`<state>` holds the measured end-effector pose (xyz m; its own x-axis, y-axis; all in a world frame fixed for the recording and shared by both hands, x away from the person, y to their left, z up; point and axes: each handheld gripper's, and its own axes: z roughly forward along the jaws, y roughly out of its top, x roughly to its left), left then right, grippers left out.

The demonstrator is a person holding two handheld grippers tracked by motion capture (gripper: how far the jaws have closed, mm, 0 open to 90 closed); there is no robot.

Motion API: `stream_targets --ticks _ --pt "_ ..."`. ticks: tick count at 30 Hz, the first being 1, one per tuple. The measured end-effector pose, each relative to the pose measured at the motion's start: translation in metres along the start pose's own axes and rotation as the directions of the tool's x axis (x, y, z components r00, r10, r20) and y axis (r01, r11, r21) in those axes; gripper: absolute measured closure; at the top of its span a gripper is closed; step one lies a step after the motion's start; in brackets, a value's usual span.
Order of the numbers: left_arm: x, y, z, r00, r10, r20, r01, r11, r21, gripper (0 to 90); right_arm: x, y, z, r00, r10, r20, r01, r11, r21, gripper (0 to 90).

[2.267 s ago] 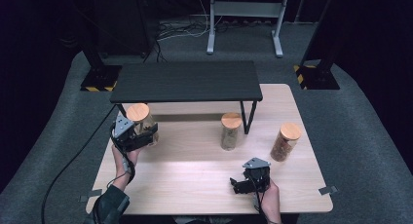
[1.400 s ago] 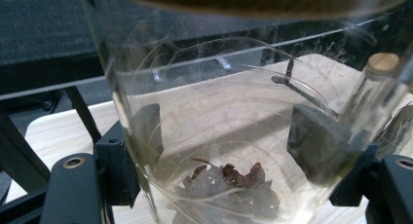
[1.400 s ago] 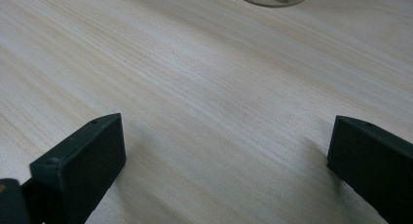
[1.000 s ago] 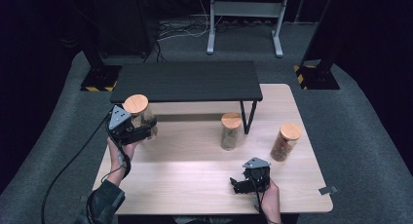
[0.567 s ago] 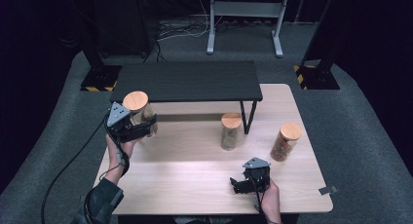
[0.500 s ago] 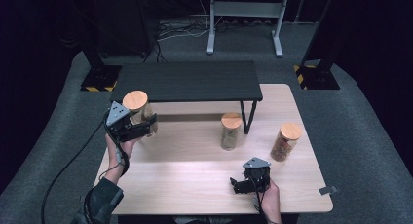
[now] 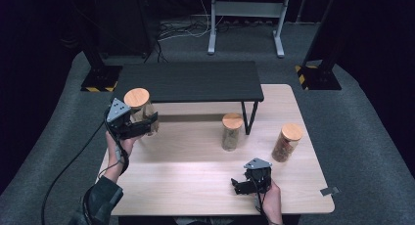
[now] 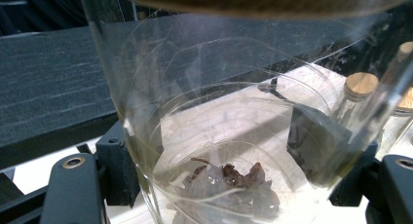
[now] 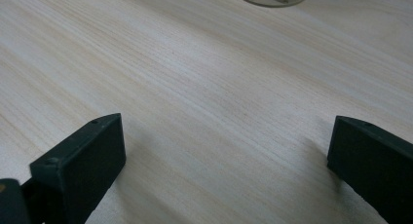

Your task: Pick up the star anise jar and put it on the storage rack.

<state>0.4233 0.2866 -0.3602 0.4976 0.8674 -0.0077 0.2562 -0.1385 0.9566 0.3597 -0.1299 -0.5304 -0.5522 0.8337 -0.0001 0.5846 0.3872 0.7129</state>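
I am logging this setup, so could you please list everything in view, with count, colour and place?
Held jar: one, clear glass, wooden lid, dark bits at its bottom; in the left gripper, at the shelf's left end.
Standing jars: two, glass, wooden lids; middle jar by the shelf leg, right jar near the table's right edge.
Shelf: one, black; table's far side.
Table: one, light wood.
Left gripper: black, shut on the jar.
Right gripper: black, open, low over the table's near edge.

**A dark recording studio or lab**

Black surroundings ring a lit pale wooden surface [image 7: 195, 181] at the frame's centre, set on grey carpet [image 7: 362, 137]. At the upper middle stand a grey metal stand [image 7: 244, 19] and loose cables [image 7: 181, 32]; yellow-and-black striped bases [image 7: 100, 85] sit at left and right.
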Motion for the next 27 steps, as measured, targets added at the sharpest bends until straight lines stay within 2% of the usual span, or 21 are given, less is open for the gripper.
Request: stream_targets --ticks 19,27 --pt "0.002 0.021 -0.006 0.9999 0.005 0.016 -0.005 1.0000 0.003 24.9 0.000 0.000 0.000 1.0000 0.000 0.000 0.000 1.000 0.000 0.0" --pt "-0.003 0.028 -0.006 0.9994 0.016 0.030 -0.016 0.9999 0.005 24.9 0.000 0.000 0.000 1.0000 0.000 0.001 0.000 1.000 0.000 0.0"
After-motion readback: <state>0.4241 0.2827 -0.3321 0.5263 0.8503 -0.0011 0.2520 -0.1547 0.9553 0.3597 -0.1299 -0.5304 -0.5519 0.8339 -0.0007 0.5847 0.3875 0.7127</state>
